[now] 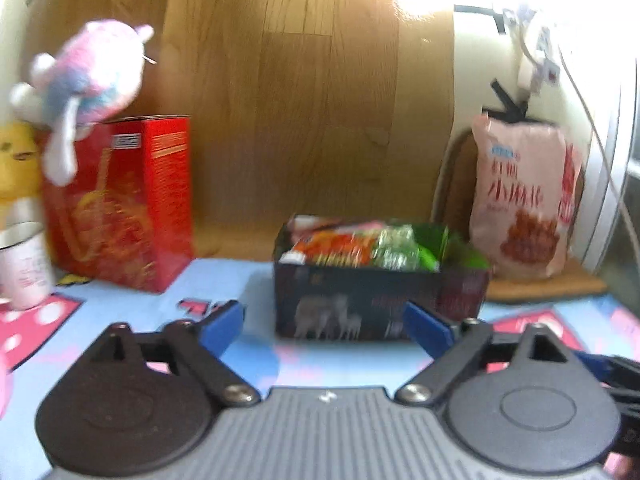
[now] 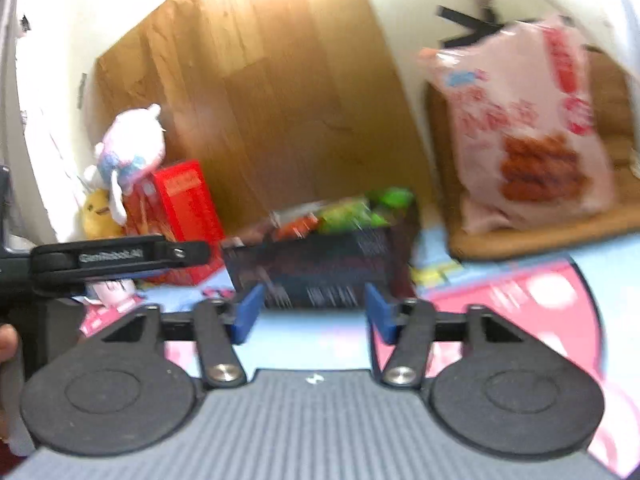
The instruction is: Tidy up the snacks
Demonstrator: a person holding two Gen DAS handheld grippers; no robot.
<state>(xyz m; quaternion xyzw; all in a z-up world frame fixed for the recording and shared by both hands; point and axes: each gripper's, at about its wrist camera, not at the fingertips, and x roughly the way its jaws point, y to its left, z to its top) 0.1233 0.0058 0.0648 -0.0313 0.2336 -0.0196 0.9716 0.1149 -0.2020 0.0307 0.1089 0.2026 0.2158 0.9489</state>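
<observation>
A dark open box (image 1: 360, 300) holds several small snack packets (image 1: 360, 250) in orange, green and pink. It sits on the patterned tablecloth, straight ahead of my left gripper (image 1: 324, 326), which is open and empty. A large pink snack bag (image 1: 524, 204) stands upright on a wooden board at the right. A red snack box (image 1: 120, 204) stands at the left. In the right wrist view, my right gripper (image 2: 314, 312) is open and empty just in front of the dark box (image 2: 320, 268), with the pink bag (image 2: 524, 128) at the upper right and the red box (image 2: 180, 216) at the left.
A pink and blue plush toy (image 1: 88, 76) sits on the red box, with a yellow plush (image 1: 18, 160) and a white cup (image 1: 24, 264) beside it. A wooden panel (image 1: 300, 92) forms the back. The left gripper's arm (image 2: 112, 260) crosses the right view at the left.
</observation>
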